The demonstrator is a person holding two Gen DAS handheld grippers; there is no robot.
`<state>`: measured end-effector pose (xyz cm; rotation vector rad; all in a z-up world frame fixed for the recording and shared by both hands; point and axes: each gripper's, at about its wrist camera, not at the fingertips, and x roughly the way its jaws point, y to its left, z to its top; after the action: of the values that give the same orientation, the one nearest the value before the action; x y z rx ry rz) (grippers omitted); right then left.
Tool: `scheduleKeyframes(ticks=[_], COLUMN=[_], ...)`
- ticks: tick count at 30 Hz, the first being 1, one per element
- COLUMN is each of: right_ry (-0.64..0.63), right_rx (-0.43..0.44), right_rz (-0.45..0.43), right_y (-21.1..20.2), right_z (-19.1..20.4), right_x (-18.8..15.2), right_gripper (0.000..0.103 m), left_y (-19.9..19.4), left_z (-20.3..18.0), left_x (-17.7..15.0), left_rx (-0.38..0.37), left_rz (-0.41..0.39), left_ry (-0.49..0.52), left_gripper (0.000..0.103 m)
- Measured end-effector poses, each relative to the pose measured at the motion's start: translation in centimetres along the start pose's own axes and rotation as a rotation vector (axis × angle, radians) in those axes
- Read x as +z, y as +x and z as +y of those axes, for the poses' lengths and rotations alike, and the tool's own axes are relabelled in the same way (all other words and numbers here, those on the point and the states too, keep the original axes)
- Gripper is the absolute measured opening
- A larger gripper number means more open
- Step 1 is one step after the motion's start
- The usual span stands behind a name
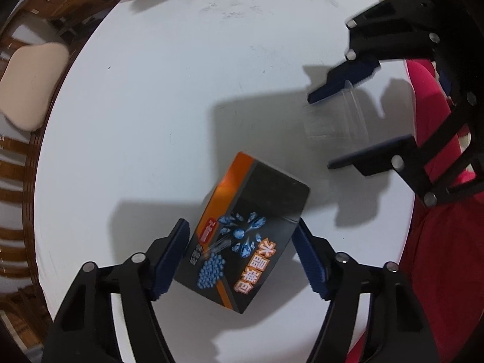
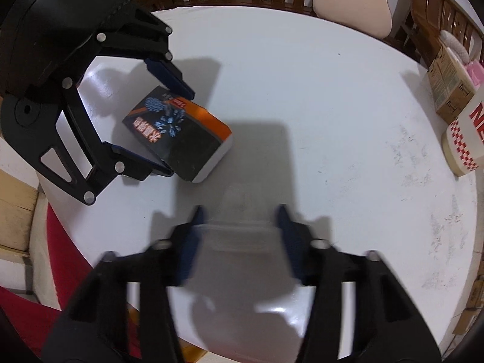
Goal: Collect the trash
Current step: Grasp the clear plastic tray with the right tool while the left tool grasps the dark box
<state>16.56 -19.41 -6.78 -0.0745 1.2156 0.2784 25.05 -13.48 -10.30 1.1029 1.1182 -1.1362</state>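
Cardboard box (image 1: 245,239), light and stiff, sits gripped between the left jaws; the flimsy clear cup (image 2: 242,227) between the right jaws could crush.

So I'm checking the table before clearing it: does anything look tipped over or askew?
Yes. The clear plastic cup lies on its side between the right gripper's jaws, and the black and orange box sits skewed between the left gripper's jaws.

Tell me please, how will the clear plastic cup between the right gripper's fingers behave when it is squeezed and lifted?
The clear plastic cup looks thin-walled, so it probably flexes or crumples if the right gripper squeezes hard. It appears empty, so it is likely very light. It lies on its side on the table, so a nudge may roll it.
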Motion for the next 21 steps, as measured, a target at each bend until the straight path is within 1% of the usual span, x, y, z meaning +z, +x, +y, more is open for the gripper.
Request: scheduleKeyframes(ticks=[3, 9, 10, 11, 12, 14, 15, 16, 18, 21], right_ry=[0.006, 0.019, 0.023, 0.025, 0.027, 0.028, 0.028, 0.027, 0.023, 0.014], right_rx=[0.009, -0.002, -0.010, -0.014, -0.019, -0.026, -0.030, -0.034, -0.041, -0.044], right_rz=[0.005, 0.004, 0.000, -0.003, -0.005, -0.009, -0.012, -0.015, -0.023, -0.030], right_y=[-0.3, -1.2, -1.5, -1.6, -1.5, -1.7, -2.0, -2.2, -2.7, -3.1], right_z=[0.2, 0.3, 0.3, 0.4, 0.7, 0.7, 0.7, 0.5, 0.8, 0.9], right_x=[-0.2, -0.6, -0.7, -0.6, -0.5, -0.4, -0.4, 0.0, 0.0, 0.2], right_gripper=[0.045, 0.044, 0.044, 0.044, 0.044, 0.044, 0.044, 0.044, 0.044, 0.044], left_y=[-0.1, -0.7, -0.9, -1.0, -1.2, -1.2, -1.5, -1.7, -2.1, -3.1], left_z=[0.0, 0.0, -0.1, 0.0, 0.1, 0.5, -0.1, 0.1, 0.2, 0.8], left_x=[0.0, -1.5, -1.9, -2.1, -2.2, -1.3, -1.9, -2.0, -2.4, -2.8], left_rx=[0.013, 0.052, 0.076, 0.082, 0.084, 0.094, 0.087, 0.077, 0.110, 0.086], left_rz=[-0.006, -0.035, -0.035, -0.034, -0.032, -0.010, -0.001, -0.005, -0.012, -0.021], left_ry=[-0.057, -0.240, -0.278, -0.303, -0.341, -0.427, -0.460, -0.487, -0.511, -0.567], left_gripper=[0.060, 0.055, 0.054, 0.053, 0.053, 0.053, 0.053, 0.053, 0.053, 0.053])
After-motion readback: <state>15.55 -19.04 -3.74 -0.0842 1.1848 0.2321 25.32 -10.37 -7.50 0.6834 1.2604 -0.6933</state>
